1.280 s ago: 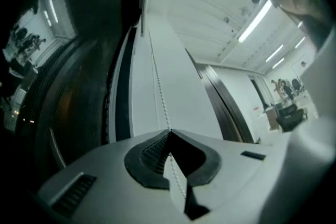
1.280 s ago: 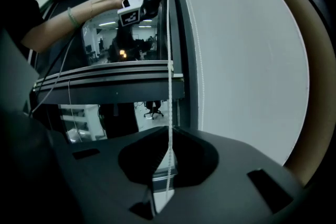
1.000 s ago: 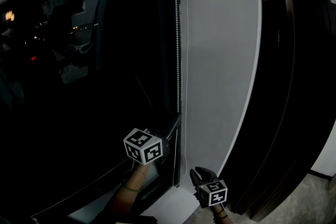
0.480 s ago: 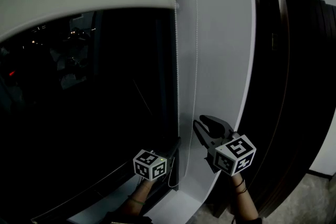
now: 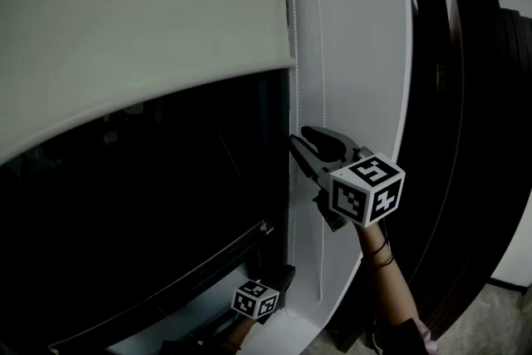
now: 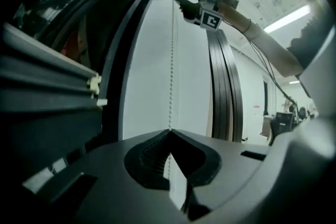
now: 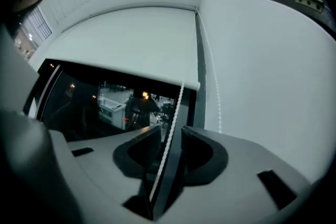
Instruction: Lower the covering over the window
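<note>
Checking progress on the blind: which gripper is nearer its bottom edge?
Right. The right gripper sits just below the bottom edge of the blind, at the bead chain; the left gripper is far lower down that chain.

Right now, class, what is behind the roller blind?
Below the roller blind, dark window glass shows. The upper glass behind it is covered and cannot be seen.
</note>
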A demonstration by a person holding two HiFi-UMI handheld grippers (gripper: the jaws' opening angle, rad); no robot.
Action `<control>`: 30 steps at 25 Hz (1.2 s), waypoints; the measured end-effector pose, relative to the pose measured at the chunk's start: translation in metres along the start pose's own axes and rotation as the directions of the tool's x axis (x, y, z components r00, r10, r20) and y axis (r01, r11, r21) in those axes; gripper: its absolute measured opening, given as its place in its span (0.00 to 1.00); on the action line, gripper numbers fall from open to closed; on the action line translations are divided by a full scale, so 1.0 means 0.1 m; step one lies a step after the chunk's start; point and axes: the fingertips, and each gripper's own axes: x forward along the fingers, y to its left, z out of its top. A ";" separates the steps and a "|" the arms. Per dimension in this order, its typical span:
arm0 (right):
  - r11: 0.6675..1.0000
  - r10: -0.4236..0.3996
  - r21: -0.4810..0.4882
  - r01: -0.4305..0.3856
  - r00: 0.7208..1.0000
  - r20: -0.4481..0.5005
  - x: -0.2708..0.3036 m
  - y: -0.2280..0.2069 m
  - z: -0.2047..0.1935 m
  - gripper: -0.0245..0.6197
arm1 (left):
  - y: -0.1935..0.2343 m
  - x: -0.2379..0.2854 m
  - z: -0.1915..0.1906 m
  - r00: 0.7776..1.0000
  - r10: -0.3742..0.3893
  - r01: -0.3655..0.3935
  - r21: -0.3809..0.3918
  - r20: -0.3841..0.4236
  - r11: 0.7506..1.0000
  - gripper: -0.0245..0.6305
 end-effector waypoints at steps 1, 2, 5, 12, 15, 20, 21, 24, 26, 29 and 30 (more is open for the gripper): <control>1.000 0.000 -0.002 0.000 1.000 0.005 0.03 -0.01 0.05 0.20 | -0.02 -0.01 -0.12 1.000 0.003 -0.003 -0.026 -0.010 1.000 0.04; 1.000 0.003 -0.002 -0.003 1.000 0.011 0.06 0.00 0.09 0.20 | -0.04 -0.02 -0.21 1.000 0.005 -0.006 -0.038 -0.018 0.999 0.04; 1.000 0.007 -0.002 -0.007 0.999 0.041 0.14 -0.01 0.20 0.20 | -0.13 -0.01 -0.29 1.000 -0.008 0.007 -0.029 -0.027 1.000 0.04; 0.999 0.000 0.045 -0.005 0.993 0.122 0.07 -0.06 0.35 0.18 | 0.00 -0.01 -0.30 1.000 0.026 -0.027 -0.034 -0.014 0.999 0.04; 1.000 0.001 0.018 -0.002 0.997 0.083 0.13 -0.05 0.34 0.18 | 0.00 -0.02 -0.31 0.999 0.034 -0.034 -0.020 -0.036 0.999 0.04; 0.998 -0.001 0.058 -0.005 0.996 0.094 0.10 -0.05 0.31 0.07 | -0.03 -0.05 -0.34 0.998 0.036 -0.037 -0.029 -0.043 0.999 0.04; 0.997 -0.005 0.078 -0.003 0.994 0.106 0.06 -0.07 0.32 0.06 | -0.05 -0.06 -0.33 0.998 0.032 -0.033 -0.016 -0.047 0.999 0.04; 0.997 -0.034 0.071 0.025 0.991 0.128 -0.03 -0.10 0.36 0.06 | -0.12 -0.11 -0.33 0.996 0.016 -0.013 0.043 -0.082 0.999 0.04; 0.998 -0.051 0.053 0.044 0.989 0.138 -0.08 -0.11 0.36 0.06 | -0.15 -0.13 -0.29 0.996 0.000 0.005 0.057 -0.087 0.998 0.04; 0.998 -0.060 0.035 0.057 0.993 0.100 -0.13 -0.11 0.24 0.06 | -0.16 -0.20 -0.08 1.000 -0.006 0.007 0.037 -0.027 0.999 0.04; 0.998 -0.065 0.025 0.063 0.996 0.069 -0.14 -0.11 0.13 0.06 | -0.16 -0.24 0.03 1.000 -0.001 0.001 0.033 0.000 0.999 0.04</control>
